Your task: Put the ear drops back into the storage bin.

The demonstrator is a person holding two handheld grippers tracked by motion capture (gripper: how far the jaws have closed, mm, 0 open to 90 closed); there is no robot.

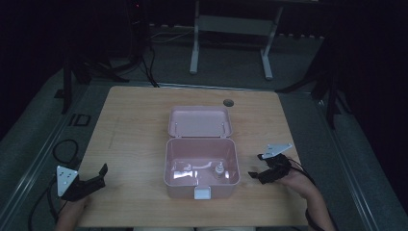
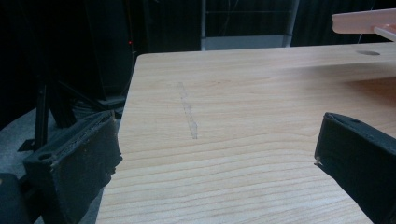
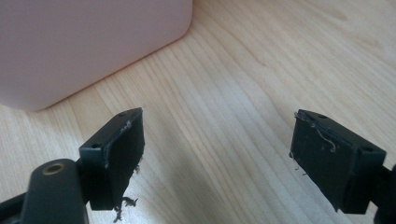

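Pink box (image 1: 201,166) at mid-bench, slightly toward near edge, lid (image 1: 200,121) swung open and back, lying behind the tub. White latch (image 1: 202,193) on front wall. Inside, on tub floor: small bottle-like item (image 1: 219,170) toward right, pale glossy things (image 1: 183,172) toward left; too dim to identify.

Right gripper (image 1: 254,166) just beside box's right wall, apart from it, held low over bench (image 1: 134,130). In right gripper view, fingers (image 3: 116,154) spread wide, nothing between, bare wood grain beneath; rounded pink box corner (image 3: 93,46) at upper left, near but not touching. Frayed bits on finger pad edges. Grey 3-cornered plate (image 1: 276,149) on top, cable trailing back along forearm.

Left gripper (image 1: 102,175) at near-left bench corner, well apart from box, pointing toward it. In left gripper view, fingers (image 2: 79,163) likewise wide apart, holding nothing; pale streak (image 2: 188,114) on wood ahead, edge of pink lid (image 2: 364,22) at upper right, round cable hole (image 2: 368,52) below it. Grey plate (image 1: 65,178) on top.

Round hole (image 1: 228,102) at bench's far edge, behind lid. Beyond bench: dark floor, white frame legs (image 1: 195,53), black stands and cables (image 1: 149,62) at left.
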